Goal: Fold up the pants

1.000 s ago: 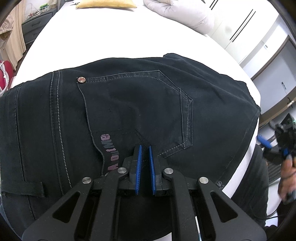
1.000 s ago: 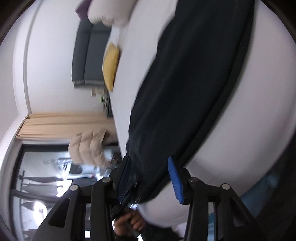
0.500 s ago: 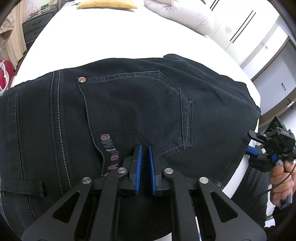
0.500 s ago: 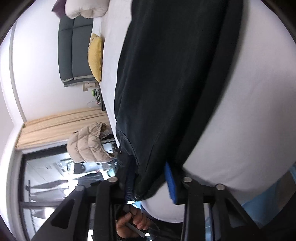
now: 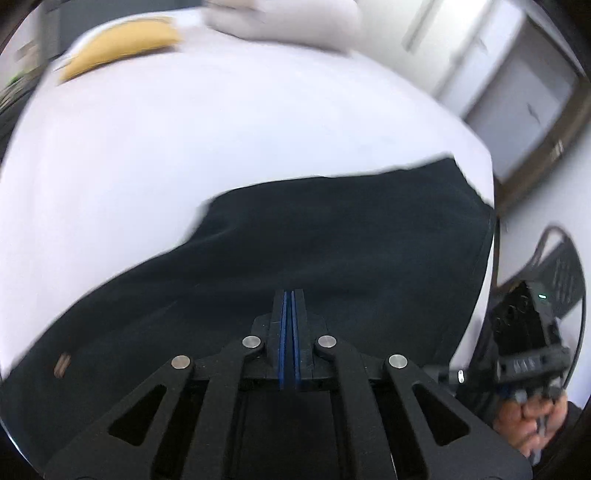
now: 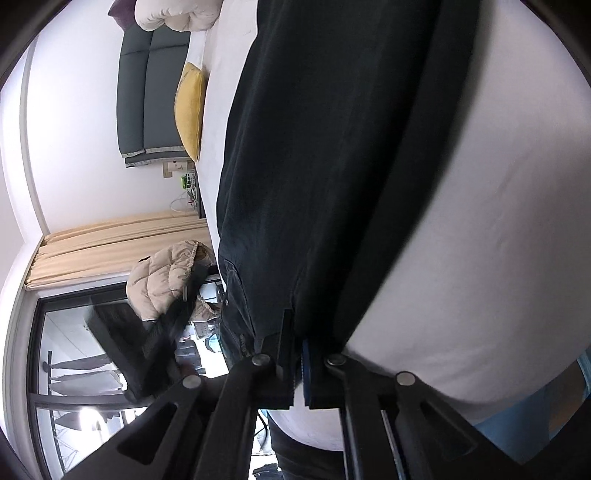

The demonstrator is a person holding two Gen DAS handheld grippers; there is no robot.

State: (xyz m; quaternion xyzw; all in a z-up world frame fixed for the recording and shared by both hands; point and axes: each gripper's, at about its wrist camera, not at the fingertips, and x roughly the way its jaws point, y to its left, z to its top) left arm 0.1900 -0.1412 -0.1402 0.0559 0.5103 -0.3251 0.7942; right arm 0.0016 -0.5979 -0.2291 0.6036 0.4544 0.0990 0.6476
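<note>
Black pants [image 5: 332,251] lie across the near part of a white bed [image 5: 221,140]. My left gripper [image 5: 288,295] is shut over the dark cloth near its front edge; I cannot tell whether cloth is pinched between the blue pads. In the right wrist view the pants [image 6: 325,147] run along the bed [image 6: 498,221]. My right gripper [image 6: 297,332] is shut on the pants' edge at the bed's side. The right gripper also shows in the left wrist view [image 5: 528,354], held by a hand at the bed's right edge.
A yellow pillow [image 5: 122,40] and a pale duvet [image 5: 280,18] lie at the bed's far end. A grey headboard [image 6: 151,92], beige curtains [image 6: 110,251], a puffy beige jacket [image 6: 166,280] and a dark window [image 6: 74,369] are beyond the bed. White wardrobe doors [image 5: 498,74] stand right.
My right gripper closed on the pants' edge at the bed's side. My left gripper closed fully and its view swung fast, now showing more bare bed and less of the pants.
</note>
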